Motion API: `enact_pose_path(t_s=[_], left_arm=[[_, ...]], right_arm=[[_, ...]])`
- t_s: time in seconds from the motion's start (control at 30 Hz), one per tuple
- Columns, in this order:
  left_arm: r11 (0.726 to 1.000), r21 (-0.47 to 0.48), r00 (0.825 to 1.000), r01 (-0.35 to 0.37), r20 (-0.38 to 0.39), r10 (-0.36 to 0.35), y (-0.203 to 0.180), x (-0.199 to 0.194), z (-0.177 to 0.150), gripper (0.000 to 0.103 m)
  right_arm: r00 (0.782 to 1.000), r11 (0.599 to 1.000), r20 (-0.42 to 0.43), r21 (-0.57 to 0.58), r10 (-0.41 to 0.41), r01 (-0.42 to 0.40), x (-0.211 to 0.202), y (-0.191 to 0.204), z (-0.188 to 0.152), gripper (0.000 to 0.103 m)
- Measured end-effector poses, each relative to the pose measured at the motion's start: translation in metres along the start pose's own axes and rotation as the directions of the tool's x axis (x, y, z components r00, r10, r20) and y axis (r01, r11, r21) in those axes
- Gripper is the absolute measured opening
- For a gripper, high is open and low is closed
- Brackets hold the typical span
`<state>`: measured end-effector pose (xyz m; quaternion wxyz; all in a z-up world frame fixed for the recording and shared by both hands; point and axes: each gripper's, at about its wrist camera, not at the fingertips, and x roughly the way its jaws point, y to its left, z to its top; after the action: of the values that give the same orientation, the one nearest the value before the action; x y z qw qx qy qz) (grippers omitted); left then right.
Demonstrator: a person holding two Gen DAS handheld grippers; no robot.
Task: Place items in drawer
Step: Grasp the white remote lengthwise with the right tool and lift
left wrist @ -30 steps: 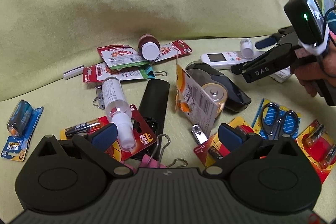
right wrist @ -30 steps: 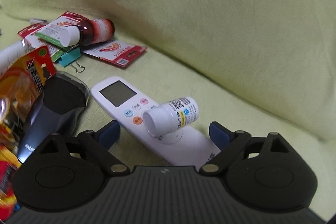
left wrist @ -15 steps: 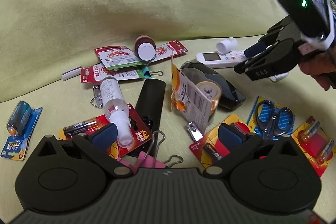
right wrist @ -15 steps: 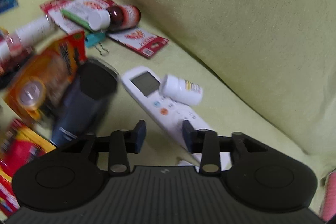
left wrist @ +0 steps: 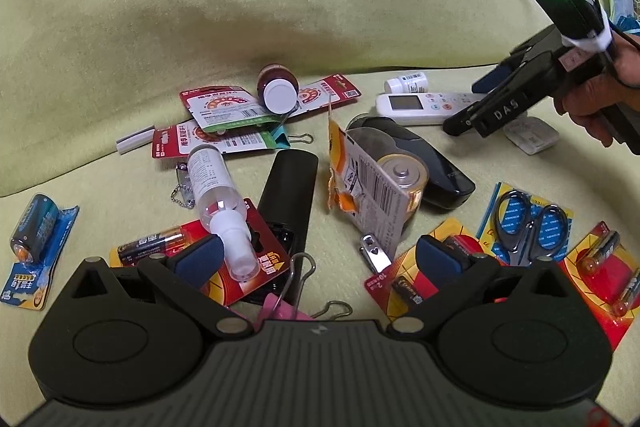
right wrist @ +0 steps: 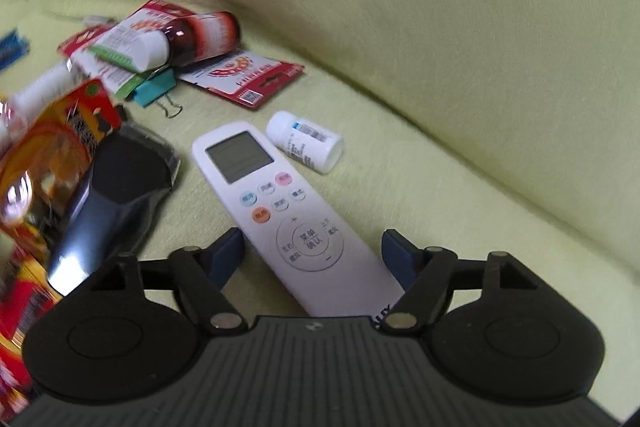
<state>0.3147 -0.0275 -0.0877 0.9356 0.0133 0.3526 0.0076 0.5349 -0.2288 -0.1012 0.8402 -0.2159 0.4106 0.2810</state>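
The left gripper (left wrist: 316,251) hangs low over a yellow-green blanket (left wrist: 280,7) strewn with small goods, its blue-padded fingers spread wide and holding nothing. Beneath its left finger lie a clear spray bottle (left wrist: 218,201) and a carded AA battery (left wrist: 154,241); a pink binder clip (left wrist: 286,301) sits between the fingers, and a nail clipper (left wrist: 374,253) and a torn battery pack (left wrist: 376,195) lie ahead toward the right finger.

Further right, a person's hand (left wrist: 592,107) grips the right gripper (right wrist: 312,251) by its handle, angled down toward the blanket. Its fingers stand apart, empty, straddling the lower half of a white remote control (right wrist: 288,215) without visibly touching it. A small white pill bottle (right wrist: 306,141) lies on its side just beside the remote's screen end, resting on the blanket. A dark stapler-like object (right wrist: 112,203) lies left of the remote. No drawer shows in either view.
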Motion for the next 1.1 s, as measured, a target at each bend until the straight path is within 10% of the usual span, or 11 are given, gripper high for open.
enact_pose_path(t_s=[0.13, 0.3, 0.47, 0.87, 1.1], left_arm=[[1.0, -0.001, 1.0, -0.001, 0.001, 0.001, 0.0, 0.001, 0.0, 0.102], [1.0, -0.003, 1.0, 0.006, 0.006, -0.006, 0.0, -0.002, 0.001, 0.102], [1.0, 0.001, 1.0, 0.013, 0.018, -0.013, 0.002, -0.007, 0.001, 0.102], [0.996, 0.034, 0.995, 0.085, 0.047, -0.086, -0.008, -0.021, 0.0, 0.102], [0.976, 0.152, 0.981, 0.158, 0.084, -0.172, -0.035, -0.034, -0.002, 0.102]], right_arm=[[0.996, 0.997, -0.082, 0.066, 0.031, -0.026, -0.007, 0.015, 0.009, 0.044], [0.982, 0.972, -0.12, 0.199, 0.148, -0.122, -0.021, 0.032, 0.004, 0.042], [0.965, 0.866, -0.055, 0.455, 0.257, -0.205, -0.041, 0.021, -0.022, 0.042], [0.864, 0.27, 0.31, 0.861, 0.396, -0.432, -0.115, 0.009, -0.157, 0.042], [0.869, 0.097, 0.391, 0.894, 0.304, -0.437, -0.144, 0.032, -0.219, 0.043]])
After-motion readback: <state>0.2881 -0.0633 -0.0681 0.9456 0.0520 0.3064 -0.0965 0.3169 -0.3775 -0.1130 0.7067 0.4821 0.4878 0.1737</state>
